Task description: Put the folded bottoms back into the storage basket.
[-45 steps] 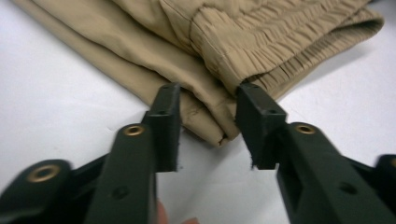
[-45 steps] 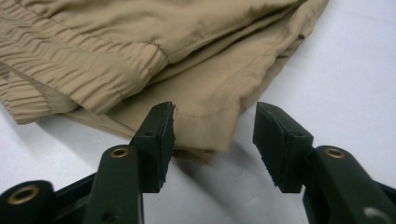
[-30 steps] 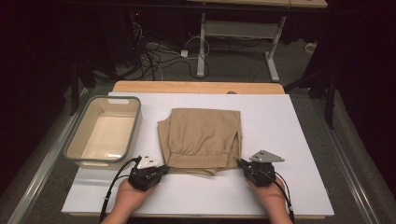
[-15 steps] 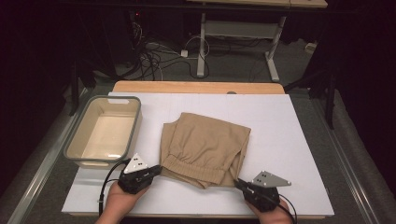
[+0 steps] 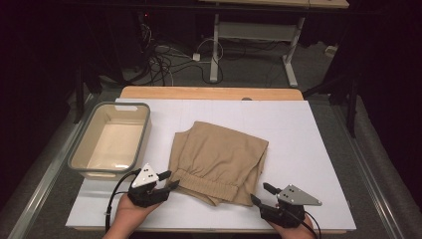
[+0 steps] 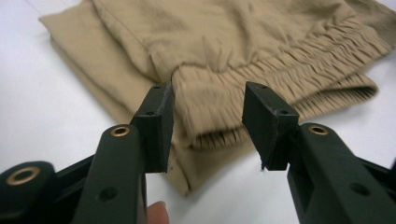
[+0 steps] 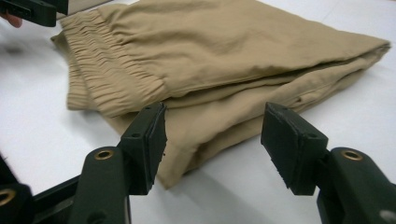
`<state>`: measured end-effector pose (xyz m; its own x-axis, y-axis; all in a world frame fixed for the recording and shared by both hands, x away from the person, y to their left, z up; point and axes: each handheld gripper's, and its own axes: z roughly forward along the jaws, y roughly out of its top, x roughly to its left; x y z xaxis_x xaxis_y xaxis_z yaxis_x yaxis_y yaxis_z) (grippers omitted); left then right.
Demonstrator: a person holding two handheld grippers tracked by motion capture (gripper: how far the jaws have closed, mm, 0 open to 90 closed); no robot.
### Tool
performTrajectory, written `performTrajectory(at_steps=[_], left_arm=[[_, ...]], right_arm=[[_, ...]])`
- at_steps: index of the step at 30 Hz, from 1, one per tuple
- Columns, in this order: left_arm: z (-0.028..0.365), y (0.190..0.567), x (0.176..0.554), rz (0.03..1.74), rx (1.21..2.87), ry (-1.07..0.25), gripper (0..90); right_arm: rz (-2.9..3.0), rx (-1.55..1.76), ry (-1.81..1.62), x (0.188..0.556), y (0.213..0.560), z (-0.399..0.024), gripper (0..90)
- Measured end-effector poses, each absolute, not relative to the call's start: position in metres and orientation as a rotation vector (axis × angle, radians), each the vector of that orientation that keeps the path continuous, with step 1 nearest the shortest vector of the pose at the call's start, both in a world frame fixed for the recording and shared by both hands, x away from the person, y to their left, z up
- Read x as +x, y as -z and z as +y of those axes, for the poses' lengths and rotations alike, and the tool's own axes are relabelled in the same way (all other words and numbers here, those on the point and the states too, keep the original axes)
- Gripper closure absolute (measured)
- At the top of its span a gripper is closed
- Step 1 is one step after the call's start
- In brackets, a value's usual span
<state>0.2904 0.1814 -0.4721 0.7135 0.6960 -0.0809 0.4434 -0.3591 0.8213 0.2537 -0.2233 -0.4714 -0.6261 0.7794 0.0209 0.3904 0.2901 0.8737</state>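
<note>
Shorts: folded tan shorts [image 5: 216, 162] lay flat near the middle of the white table [image 5: 308, 134], skewed, with the elastic waistband [image 5: 206, 180] along the near edge.
Left gripper: the left gripper [image 5: 167, 180] sat at the near-left corner of the shorts, held by a hand [image 5: 130, 216]; its jaws stood wide apart, with nothing held. In the left gripper view [image 6: 205, 126] the waistband corner [image 6: 210, 116] lay between and just beyond the tips.
Right gripper: the right gripper [image 5: 263, 194] sat at the near-right corner, just beside the cloth, jaws spread wide and empty. In the right gripper view [image 7: 212, 140] the folded corner [image 7: 187, 158] reached toward the gap between the jaws, and the other gripper [image 7: 35, 10] showed at the top left.
Tub: an empty grey-rimmed tub [image 5: 75, 160] stood on the table's left side, apart from the shorts.
Behind the table: cables [image 5: 164, 57] lay on the floor beside a desk leg [image 5: 215, 47].
</note>
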Motion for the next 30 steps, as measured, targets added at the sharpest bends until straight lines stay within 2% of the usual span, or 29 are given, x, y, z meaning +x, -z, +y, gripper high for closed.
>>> performTrajectory(at_steps=[2, 8, 9, 10, 17, 25, 27, 30], left_arm=[[0.178, 0.474, 0.298, 0.908, 2.002, -0.36, 55.4], [0.177, 0.484, 0.303, 0.963, 2.037, -0.263, 64.6], [0.177, 0.484, 0.302, 0.962, 2.036, -0.274, 73.5], [0.179, 0.483, 0.301, 0.955, 2.022, -0.273, 75.7], [0.187, 0.475, 0.29, 0.961, 2.012, -0.28, 76.5], [0.193, 0.48, 0.289, 0.998, 2.042, -0.263, 74.4], [0.192, 0.482, 0.29, 0.995, 2.053, -0.271, 67.8], [0.19, 0.487, 0.296, 1.054, 2.036, -0.285, 49.1]], right_arm=[[2.159, 1.045, -1.271, 0.256, 0.473, -0.224, 41.9], [2.177, 1.027, -1.231, 0.258, 0.476, -0.222, 41.9], [2.181, 1.032, -1.231, 0.258, 0.476, -0.222, 41.9], [2.182, 1.031, -1.231, 0.258, 0.476, -0.222, 41.9], [2.171, 1.017, -1.226, 0.256, 0.475, -0.221, 41.9], [2.178, 1.007, -1.217, 0.255, 0.475, -0.22, 41.9], [2.18, 1.007, -1.215, 0.255, 0.476, -0.22, 41.9], [2.185, 1.006, -1.211, 0.256, 0.477, -0.219, 41.9]])
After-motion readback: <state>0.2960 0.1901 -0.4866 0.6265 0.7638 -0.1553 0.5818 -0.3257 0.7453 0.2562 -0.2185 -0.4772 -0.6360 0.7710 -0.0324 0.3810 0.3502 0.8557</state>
